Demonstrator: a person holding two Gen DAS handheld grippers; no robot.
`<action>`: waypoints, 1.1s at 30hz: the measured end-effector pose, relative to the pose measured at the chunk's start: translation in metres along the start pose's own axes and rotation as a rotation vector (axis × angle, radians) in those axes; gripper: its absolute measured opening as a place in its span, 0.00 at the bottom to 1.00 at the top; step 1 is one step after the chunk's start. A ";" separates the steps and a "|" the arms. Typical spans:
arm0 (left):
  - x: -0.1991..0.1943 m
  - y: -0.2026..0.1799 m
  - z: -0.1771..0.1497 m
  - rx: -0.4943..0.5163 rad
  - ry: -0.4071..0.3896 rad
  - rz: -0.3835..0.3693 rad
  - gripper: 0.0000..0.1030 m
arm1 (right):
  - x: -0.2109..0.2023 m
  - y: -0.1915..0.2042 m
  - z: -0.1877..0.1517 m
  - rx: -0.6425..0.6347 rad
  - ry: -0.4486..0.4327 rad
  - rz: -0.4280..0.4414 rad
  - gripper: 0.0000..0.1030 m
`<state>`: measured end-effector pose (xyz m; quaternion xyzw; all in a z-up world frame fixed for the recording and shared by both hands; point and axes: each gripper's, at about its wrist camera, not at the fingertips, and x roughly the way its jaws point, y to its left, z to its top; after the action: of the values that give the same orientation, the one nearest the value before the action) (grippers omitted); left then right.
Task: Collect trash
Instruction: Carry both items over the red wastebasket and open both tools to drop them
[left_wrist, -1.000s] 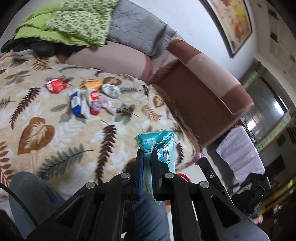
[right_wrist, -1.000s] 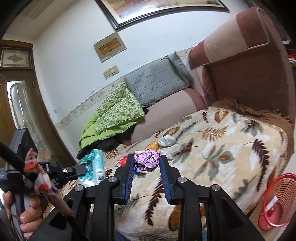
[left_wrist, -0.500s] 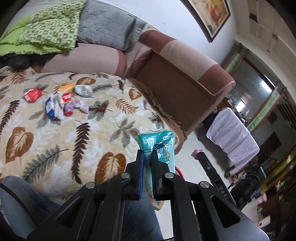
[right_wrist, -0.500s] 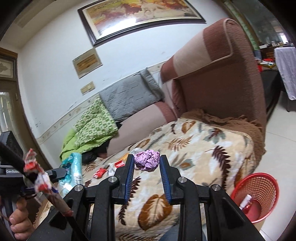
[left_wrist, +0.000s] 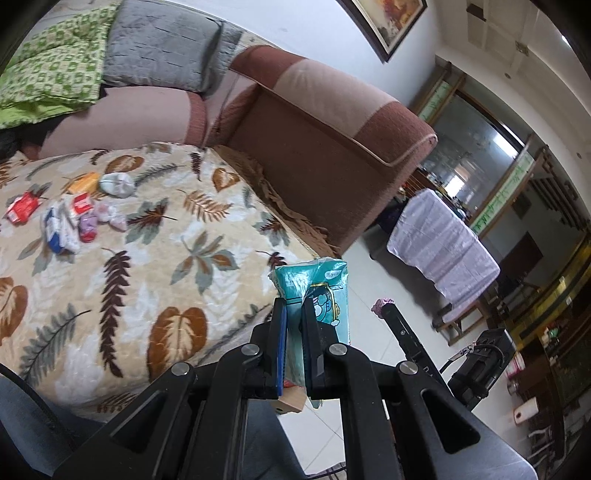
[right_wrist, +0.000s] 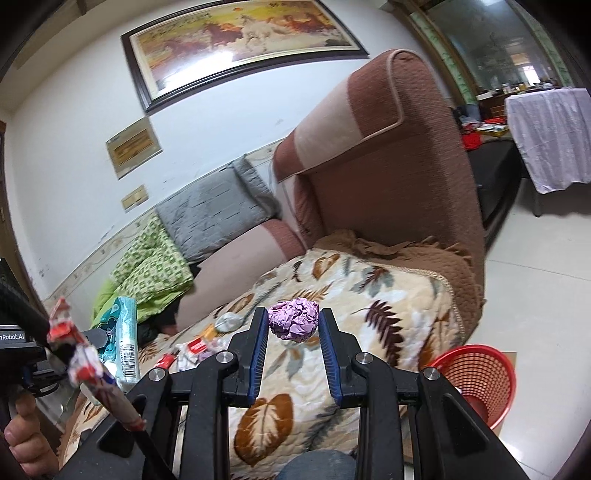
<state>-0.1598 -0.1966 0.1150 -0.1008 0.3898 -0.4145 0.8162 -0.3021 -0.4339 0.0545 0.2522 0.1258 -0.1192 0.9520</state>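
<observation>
Through my left wrist camera, my left gripper (left_wrist: 294, 314) has its jaws squeezed nearly together on a teal tissue packet (left_wrist: 320, 291), which stands upright between the blue pads, out past the edge of the leaf-patterned blanket (left_wrist: 155, 258) and over the pale floor. Back on that blanket lies a cluster of wrappers (left_wrist: 70, 218) with a crumpled grey-white wad (left_wrist: 117, 184) just beside them, near the sofa's backrest. Through my right wrist camera, my right gripper (right_wrist: 293, 325) is partly closed around a crumpled purple paper ball (right_wrist: 294, 324), both blue pads touching its sides, held above the blanket. The red mesh basket (right_wrist: 476, 376) sits on the floor low to the right, beside the blanket's corner. At far left my left hand (right_wrist: 22, 443) holds the other gripper with the teal packet.
</observation>
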 end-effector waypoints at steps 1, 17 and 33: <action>0.005 -0.004 0.001 0.009 0.005 -0.005 0.06 | -0.002 -0.004 0.001 0.004 -0.005 -0.012 0.29; 0.112 -0.048 -0.003 0.092 0.194 -0.062 0.07 | -0.005 -0.087 0.000 0.135 0.019 -0.220 0.31; 0.236 -0.078 -0.031 0.170 0.369 -0.034 0.07 | 0.012 -0.161 -0.021 0.259 0.084 -0.318 0.31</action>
<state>-0.1450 -0.4192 0.0019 0.0395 0.4945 -0.4708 0.7296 -0.3410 -0.5614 -0.0395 0.3542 0.1870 -0.2726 0.8748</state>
